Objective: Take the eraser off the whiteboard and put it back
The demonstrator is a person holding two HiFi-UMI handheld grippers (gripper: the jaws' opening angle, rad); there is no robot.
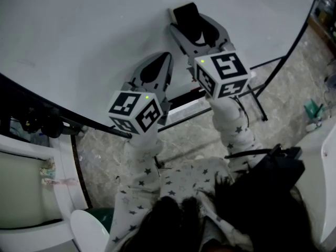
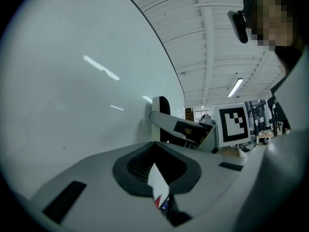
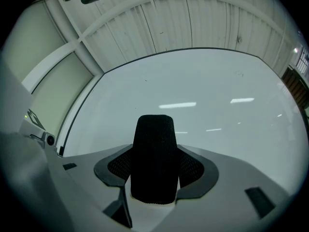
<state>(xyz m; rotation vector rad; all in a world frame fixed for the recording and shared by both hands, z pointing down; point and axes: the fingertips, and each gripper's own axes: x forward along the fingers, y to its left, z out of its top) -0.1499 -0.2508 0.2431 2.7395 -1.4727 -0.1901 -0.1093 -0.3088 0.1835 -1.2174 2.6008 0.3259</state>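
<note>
**A:** In the head view, is the eraser [image 1: 188, 17] off the whiteboard [image 1: 79, 35]?
**B:** Hard to say; it may touch. The right gripper [image 3: 153, 166] view shows jaws clamped on its sides, angled slightly upward.
**A:** And the left gripper [image 1: 161, 64]?
**B:** Level beside it, jaws together, empty.

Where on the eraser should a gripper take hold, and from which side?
On its two long sides, coming in from the end away from the whiteboard, as the right gripper does. The eraser is a narrow black block: its flat, parallel sides suit the pads, and its far end is left free.
</note>
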